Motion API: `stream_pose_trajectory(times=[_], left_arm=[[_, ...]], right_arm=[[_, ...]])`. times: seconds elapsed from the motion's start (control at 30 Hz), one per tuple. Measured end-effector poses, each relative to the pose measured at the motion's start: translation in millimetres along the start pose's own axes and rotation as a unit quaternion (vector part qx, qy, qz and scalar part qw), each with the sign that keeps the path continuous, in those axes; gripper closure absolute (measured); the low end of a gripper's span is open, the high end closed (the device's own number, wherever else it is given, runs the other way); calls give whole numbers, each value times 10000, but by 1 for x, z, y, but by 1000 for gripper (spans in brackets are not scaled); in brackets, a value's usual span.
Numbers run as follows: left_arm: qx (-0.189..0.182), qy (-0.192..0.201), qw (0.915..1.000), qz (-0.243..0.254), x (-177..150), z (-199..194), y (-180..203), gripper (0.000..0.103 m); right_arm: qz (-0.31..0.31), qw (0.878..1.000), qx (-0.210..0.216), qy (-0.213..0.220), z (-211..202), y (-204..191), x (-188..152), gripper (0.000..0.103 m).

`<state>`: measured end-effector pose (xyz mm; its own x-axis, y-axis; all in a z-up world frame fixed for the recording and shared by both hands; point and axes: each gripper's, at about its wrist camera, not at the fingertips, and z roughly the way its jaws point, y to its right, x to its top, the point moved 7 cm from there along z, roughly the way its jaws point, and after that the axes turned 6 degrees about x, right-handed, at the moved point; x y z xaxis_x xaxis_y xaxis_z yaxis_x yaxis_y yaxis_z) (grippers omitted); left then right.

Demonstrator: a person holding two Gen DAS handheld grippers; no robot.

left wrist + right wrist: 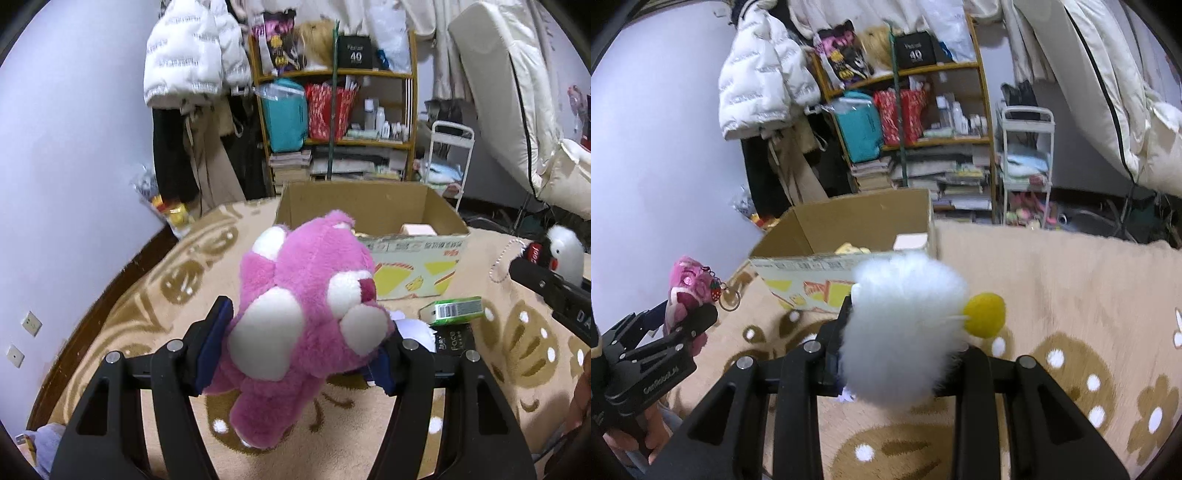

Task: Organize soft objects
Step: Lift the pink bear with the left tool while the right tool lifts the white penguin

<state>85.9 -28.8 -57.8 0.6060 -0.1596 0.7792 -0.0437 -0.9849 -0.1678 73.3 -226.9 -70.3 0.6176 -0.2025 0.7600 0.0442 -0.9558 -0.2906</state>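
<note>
1. Nearest, the left gripper (pixel 295 343) was clamped on a pink plush bear (pixel 306 310), its blue pads (pixel 218 332) pressed into the fur at both sides; the bear hung clear of the blanket (pixel 140 314), which I judge was for carrying it.
2. The right gripper (pixel 905 354) was closed tight on a white fluffy toy (pixel 905 328) with a yellow ball (pixel 984 314) on one side; the fur bulged out around the jaws, so the grip looked deep.
3. On the blanket just past the bear lay a green packet (pixel 456 310) and a dark pouch (pixel 452 341); neither was held.
4. Further off stood an open cardboard box (pixel 369 206), with something pale and something yellow already inside; both toys pointed toward it, so it was probably the place for them.
5. Beyond rose a crowded shelf (pixel 332 74) and a hanging white jacket (pixel 188 55).
</note>
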Motion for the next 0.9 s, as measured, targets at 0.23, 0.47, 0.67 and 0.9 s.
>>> stream_pose_trajectory(times=[0.23,0.47,0.67,0.9], left_arm=[[-26,295,9996,21,5,-19,-3,37],[-23,478,9989,14,13,-20,-3,37],[-34,622,9981,41,20,-22,0,37],[-20,769,9970,84,29,-21,4,38]], right_arm=[[-169,9994,104,293,-10,-11,12,70],[-285,9981,174,509,-15,-19,19,70],[-367,9973,242,587,-14,-22,25,70],[-391,9968,291,638,-7,-23,33,70]])
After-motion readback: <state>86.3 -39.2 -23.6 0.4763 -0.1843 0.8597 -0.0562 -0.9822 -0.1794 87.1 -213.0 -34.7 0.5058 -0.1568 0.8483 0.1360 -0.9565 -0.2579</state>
